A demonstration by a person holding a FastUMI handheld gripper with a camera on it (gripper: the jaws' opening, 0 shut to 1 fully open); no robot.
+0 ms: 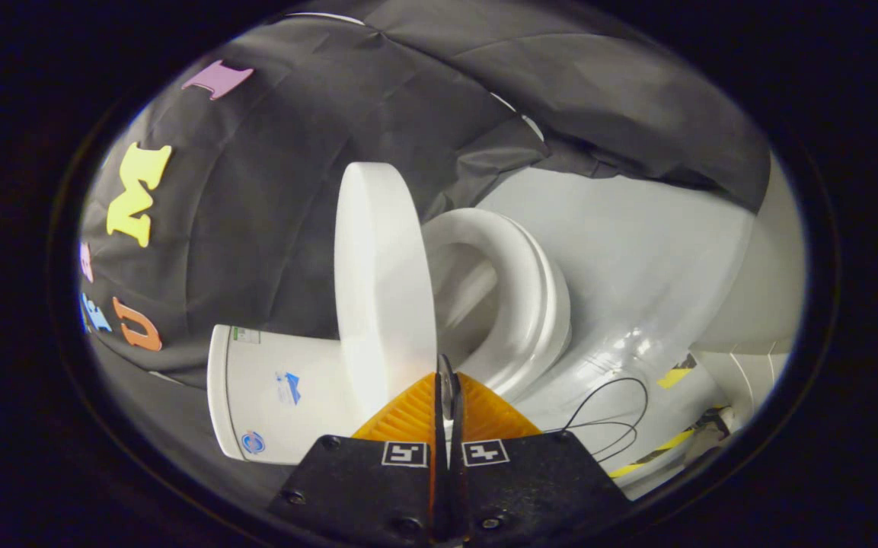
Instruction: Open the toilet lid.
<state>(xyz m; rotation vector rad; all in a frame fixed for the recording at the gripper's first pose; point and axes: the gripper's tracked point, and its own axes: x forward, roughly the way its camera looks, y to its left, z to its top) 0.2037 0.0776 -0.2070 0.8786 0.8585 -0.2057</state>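
The white toilet lid (384,281) is lifted well off the white seat ring (524,293), with a wide gap between them through which the bowl's inside shows. The lid leans toward the white tank (279,392) behind it. My gripper (447,380) is shut, its fingers pressed together with only a thin slit between them. The tips sit right at the lid's near rim, on the side that faces the seat. Nothing is visibly clamped between the fingers.
Black cloth walls stand behind the tank and beyond the toilet. The pale glossy floor (636,251) spreads past the seat. A thin black cable (615,411) loops on it just beside my fingers, near strips of yellow tape (673,377).
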